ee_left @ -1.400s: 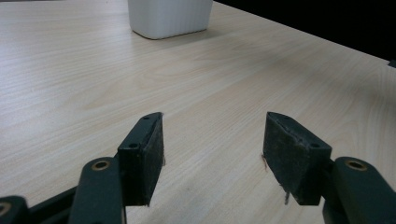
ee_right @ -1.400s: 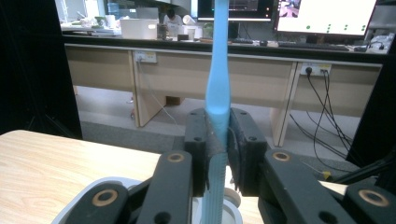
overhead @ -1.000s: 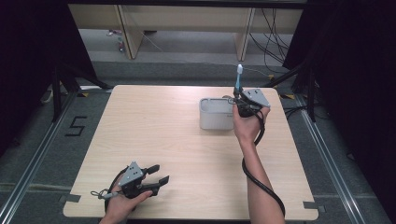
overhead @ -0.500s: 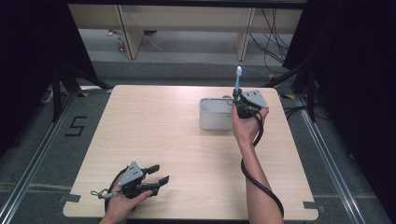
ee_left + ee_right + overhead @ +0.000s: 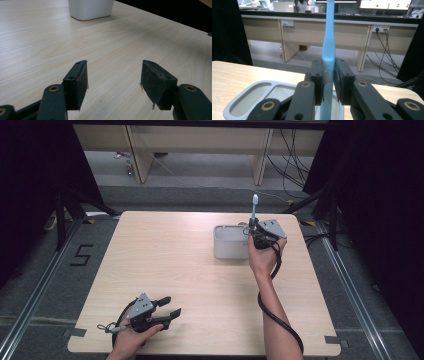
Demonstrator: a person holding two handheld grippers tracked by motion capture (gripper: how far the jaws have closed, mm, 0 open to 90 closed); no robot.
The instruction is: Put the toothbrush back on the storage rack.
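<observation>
Right tool [image 5: 253, 229] is clamped tight on a light blue plastic toothbrush [image 5: 254, 207], held upright with the bristle end up, right over the white rectangular plastic holder [image 5: 227, 245] at about 1 o'clock on the light wooden tabletop [image 5: 200, 285]. Left tool [image 5: 169, 306] sits wide open and empty down at 7 o'clock.

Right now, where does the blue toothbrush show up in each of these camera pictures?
High view: the toothbrush stands upright right of centre, clamped in the right gripper over the white holder.
Left gripper view: the toothbrush is not in it.
Right gripper view: toothbrush upright at centre, between the jaws.
Shared landmark: the white holder.
</observation>
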